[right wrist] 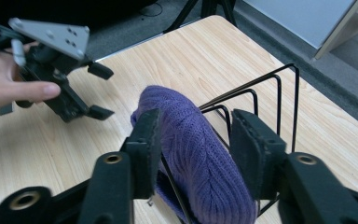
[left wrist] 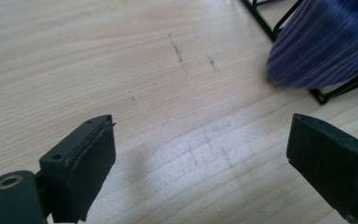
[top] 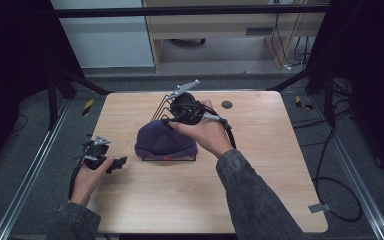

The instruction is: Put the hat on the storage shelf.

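Note:
A purple knitted beanie (top: 162,142) (right wrist: 200,158) is draped over a black wire rack (top: 159,107) (right wrist: 279,93) near the middle of the wooden table (top: 260,165). My right gripper (top: 167,122) (right wrist: 193,135) comes from behind the rack, its jaws straddling the hat's crown and a wire; a slim gap shows at the right pad, so it is open. My left gripper (top: 116,163) (left wrist: 200,154) (right wrist: 100,91) hovers low over bare wood at the table's left edge, jaws wide apart with nothing between them. The hat's edge (left wrist: 321,46) lies ahead and to its right.
A small dark round disc (top: 227,104) lies on the table behind the rack. Metal rails run along both sides of the table, and cables (top: 330,185) loop over the floor on the right. Bare wood stretches in front of and to the right of the rack.

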Demonstrator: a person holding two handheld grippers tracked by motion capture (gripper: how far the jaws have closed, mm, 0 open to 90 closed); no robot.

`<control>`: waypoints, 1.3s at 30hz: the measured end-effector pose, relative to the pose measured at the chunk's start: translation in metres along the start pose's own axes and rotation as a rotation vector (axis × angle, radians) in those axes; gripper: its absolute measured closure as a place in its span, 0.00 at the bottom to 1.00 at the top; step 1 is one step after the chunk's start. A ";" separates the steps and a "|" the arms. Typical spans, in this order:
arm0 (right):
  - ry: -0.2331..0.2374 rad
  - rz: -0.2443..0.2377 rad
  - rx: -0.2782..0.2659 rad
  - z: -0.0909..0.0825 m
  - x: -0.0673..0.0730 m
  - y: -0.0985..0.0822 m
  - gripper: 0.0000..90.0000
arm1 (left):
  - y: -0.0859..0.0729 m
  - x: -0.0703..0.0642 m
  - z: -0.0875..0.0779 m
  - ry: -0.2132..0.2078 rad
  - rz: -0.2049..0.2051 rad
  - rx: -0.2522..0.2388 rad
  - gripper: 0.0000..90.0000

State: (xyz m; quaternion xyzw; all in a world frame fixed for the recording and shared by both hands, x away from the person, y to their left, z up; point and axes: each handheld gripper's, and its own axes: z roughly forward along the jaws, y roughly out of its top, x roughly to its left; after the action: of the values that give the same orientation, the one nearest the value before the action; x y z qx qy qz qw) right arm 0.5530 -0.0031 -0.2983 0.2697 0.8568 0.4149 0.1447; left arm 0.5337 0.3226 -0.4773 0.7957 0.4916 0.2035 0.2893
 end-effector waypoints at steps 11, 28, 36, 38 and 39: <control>-0.042 0.030 -0.010 -0.015 -0.001 -0.012 0.33 | -0.005 0.000 0.013 0.005 0.004 0.071 0.06; -0.137 0.134 -0.057 -0.068 -0.029 -0.063 0.11 | -0.011 -0.002 0.017 -0.014 -0.010 0.054 0.00; -0.186 0.136 -0.033 -0.083 -0.030 -0.107 0.09 | -0.013 -0.003 0.017 -0.015 -0.013 0.043 0.00; -0.189 0.144 -0.035 -0.086 -0.031 -0.114 0.09 | -0.013 -0.003 0.017 -0.016 -0.014 0.042 0.00; -0.190 0.160 -0.046 -0.090 -0.033 -0.125 0.08 | -0.014 -0.003 0.017 -0.016 -0.015 0.041 0.00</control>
State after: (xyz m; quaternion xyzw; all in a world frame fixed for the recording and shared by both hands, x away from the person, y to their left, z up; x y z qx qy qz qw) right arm 0.4943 -0.1427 -0.3404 0.3720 0.8053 0.4172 0.1977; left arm 0.5333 0.3202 -0.4990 0.7994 0.4992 0.1851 0.2783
